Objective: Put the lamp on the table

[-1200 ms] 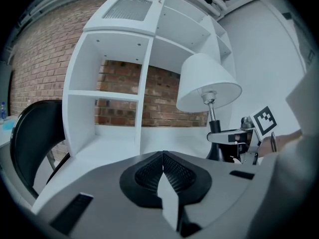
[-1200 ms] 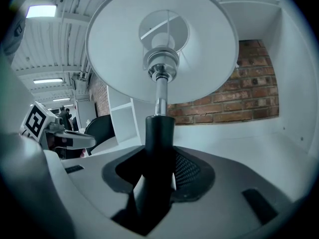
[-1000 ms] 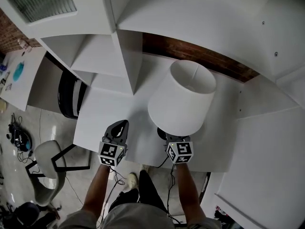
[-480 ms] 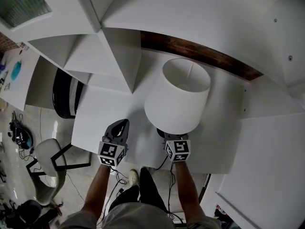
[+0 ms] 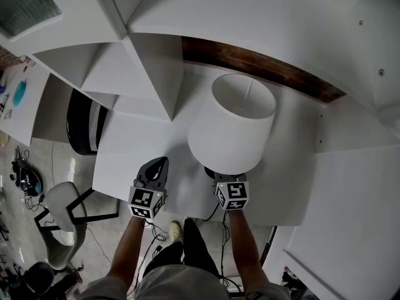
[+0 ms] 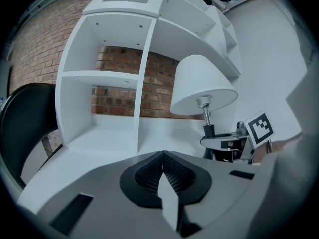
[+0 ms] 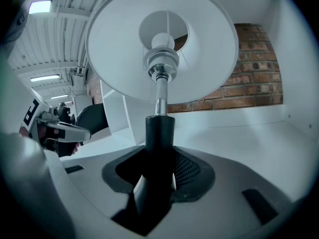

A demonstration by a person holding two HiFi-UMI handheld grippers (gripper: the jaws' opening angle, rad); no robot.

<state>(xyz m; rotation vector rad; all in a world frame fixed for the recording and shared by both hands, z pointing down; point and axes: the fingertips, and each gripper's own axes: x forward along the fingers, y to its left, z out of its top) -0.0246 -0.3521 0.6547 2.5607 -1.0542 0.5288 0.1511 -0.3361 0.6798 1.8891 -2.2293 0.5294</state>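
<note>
My right tongs [image 5: 218, 179] are clamped on the black stem of the lamp [image 5: 232, 122], just under its white shade. The lamp stands upright over the bench [image 5: 134, 149], close to the front edge and right of the middle. My left tongs [image 5: 160, 164] hang at the same front edge, well to the lamp's left, pressed together with nothing in them.

The shade hides the foot from above, and my own right tongs screen it from the side, so no view shows whether the base sits flat on the bench. That is the main risk: if I let go while the base is tilted or off the surface, the top-heavy shade could tip the lamp. With so little bench in front of it, it could topple over the front edge to the floor. A sideways pull as I draw back could also drag the stem, since the pads grip it closely.

The bench is plain white and bare. A white shelf unit [image 5: 153, 67] rises at its back left corner, apart from the shade. A brick wall [image 5: 262, 64] runs along the back edge. Below the left edge are a pale chair [image 5: 62, 214] and loose cables on a grey floor.
</note>
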